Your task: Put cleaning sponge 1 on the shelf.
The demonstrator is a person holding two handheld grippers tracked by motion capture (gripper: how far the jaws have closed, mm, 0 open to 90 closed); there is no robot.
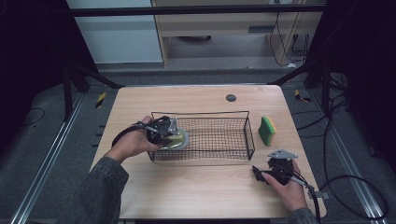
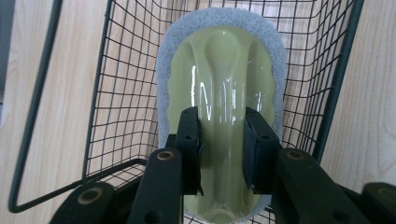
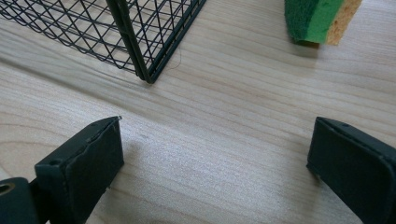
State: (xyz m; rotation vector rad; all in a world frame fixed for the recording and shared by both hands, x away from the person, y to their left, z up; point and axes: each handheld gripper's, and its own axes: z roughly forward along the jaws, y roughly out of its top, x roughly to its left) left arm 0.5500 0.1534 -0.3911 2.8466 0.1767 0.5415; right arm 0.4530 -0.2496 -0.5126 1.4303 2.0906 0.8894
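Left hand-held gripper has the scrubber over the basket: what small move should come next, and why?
Probably lower it a little, then open. The left hand-held gripper is clamped on the scrubber handle, inside the wire basket's left end, apparently not resting on the mesh floor yet.

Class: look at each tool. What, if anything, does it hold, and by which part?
The left tool is shut on the pale green plastic scrubber with a grey pad, gripping its raised central handle ridge above the black wire basket. The right tool is open, holding nothing.
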